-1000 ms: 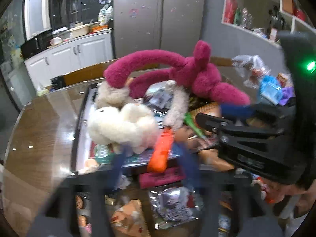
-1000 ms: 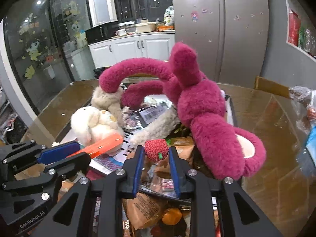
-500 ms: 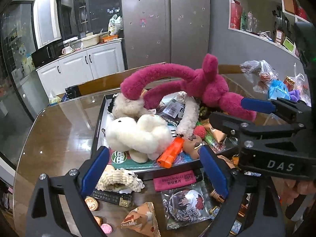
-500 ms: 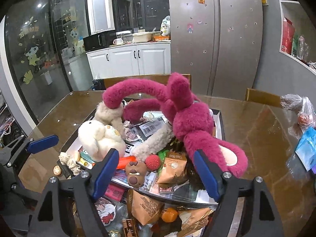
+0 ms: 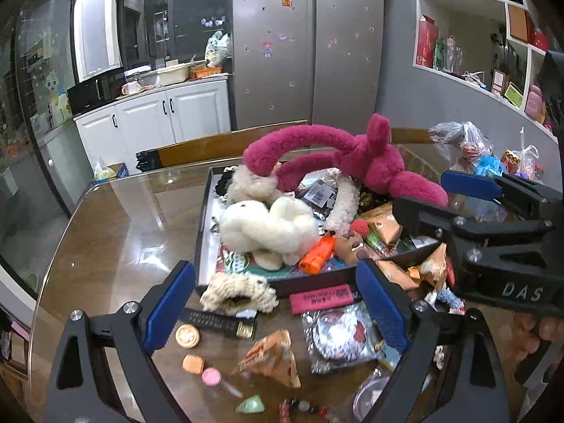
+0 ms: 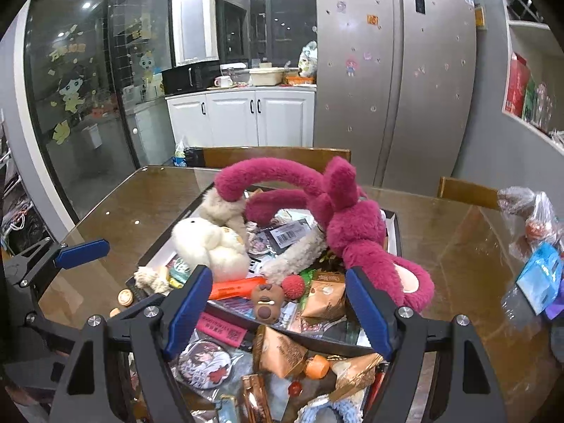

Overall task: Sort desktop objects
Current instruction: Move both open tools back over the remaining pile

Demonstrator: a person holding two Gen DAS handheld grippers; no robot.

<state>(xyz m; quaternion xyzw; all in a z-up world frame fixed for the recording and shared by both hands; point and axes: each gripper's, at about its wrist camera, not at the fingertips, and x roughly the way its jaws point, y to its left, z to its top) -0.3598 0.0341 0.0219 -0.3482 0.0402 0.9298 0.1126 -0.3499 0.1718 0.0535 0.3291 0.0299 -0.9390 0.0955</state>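
Sorting looks partly done: the black tray [image 6: 394,232] already holds a magenta plush [image 6: 352,225], white plush [image 6: 208,243] and orange marker [image 6: 236,287], but snack packets [image 5: 271,356], coins [image 5: 187,335] and a badge [image 6: 206,359] litter the table — left gripper [image 5: 278,303] and right gripper [image 6: 278,303] both spread, empty.

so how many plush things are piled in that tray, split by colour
magenta plush: 1
white plush: 1
beige plush: 1
cream fuzzy strip: 1
total: 4 in the black tray
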